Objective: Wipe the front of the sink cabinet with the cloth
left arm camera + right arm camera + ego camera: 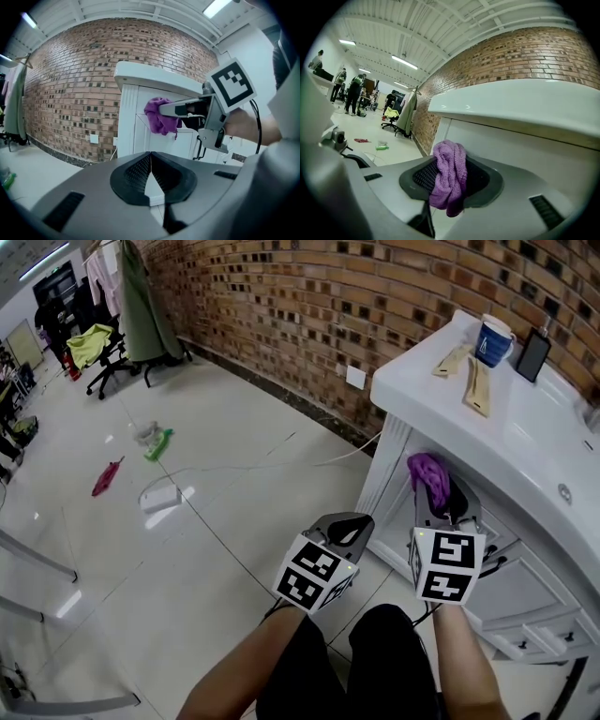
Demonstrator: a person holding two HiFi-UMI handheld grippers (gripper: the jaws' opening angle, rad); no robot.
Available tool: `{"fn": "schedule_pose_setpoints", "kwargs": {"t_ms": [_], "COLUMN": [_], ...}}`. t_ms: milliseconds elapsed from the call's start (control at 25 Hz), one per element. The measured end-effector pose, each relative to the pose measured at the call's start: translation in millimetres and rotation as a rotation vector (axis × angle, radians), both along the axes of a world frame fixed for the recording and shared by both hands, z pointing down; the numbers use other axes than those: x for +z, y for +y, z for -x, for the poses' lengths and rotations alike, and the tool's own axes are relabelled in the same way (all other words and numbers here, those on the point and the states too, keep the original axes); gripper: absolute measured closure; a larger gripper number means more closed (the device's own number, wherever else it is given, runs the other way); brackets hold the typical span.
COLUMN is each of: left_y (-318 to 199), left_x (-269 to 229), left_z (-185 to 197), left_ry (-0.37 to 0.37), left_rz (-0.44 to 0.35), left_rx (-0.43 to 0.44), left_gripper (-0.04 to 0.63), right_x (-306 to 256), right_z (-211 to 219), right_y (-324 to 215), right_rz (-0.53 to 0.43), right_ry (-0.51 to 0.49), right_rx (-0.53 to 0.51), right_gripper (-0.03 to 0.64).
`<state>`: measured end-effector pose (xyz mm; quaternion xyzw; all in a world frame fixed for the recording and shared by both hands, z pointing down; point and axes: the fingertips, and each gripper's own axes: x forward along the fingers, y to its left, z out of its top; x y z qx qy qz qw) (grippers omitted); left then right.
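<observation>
Right claw (451,180): clamped on the purple cloth (449,164), which is bunched and hangs out between the jaws. The cloth is held up at the white front of the sink cabinet (398,460), near its corner and just under the counter (422,381) edge. Contact with the panel cannot be confirmed.

Left claw (150,171): jaws together, nothing between them. It is beside the right claw and clear of the cabinet.

A blue mug (490,341) stands on the counter.

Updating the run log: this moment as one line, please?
right hand-held gripper: shut on purple cloth | cloth: up by sink cabinet front, contact unclear | left hand-held gripper: shut, empty
</observation>
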<state>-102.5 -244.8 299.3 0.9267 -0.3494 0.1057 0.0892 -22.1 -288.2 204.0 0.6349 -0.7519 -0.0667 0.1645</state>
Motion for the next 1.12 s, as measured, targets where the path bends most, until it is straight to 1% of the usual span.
{"fn": "schedule_pose_setpoints", "kwargs": {"t_ms": [120, 240, 400, 720, 880, 1120], "left_y": [1, 3, 0, 2, 4, 8], "left_x": [5, 14, 25, 40, 44, 42], "left_z": [-3, -2, 1, -5, -8, -14], "left_ry": [0.003, -0.005, -0.008, -0.014, -0.015, -0.008], "left_rz": [0.01, 0.022, 0.038, 0.063, 0.07, 0.069], "left_rx": [0.002, 0.001, -0.01, 0.006, 0.01, 0.023], "left_gripper": [0.591, 0.591, 0.591, 0.591, 0.591, 0.591], "right_x": [9, 32, 56, 77, 82, 88], "right_z": [-2, 0, -1, -10, -17, -44], "right_y": [10, 17, 12, -14, -12, 3], "right_rz": [0.016, 0.058, 0.091, 0.114, 0.112, 0.124], "right_ry": [-0.015, -0.02, -0.029, -0.056, -0.042, -0.043], "right_rx": [-0.008, -0.017, -0.012, 0.048, 0.067, 0.133], "right_gripper": [0.476, 0.476, 0.476, 0.476, 0.476, 0.476]}}
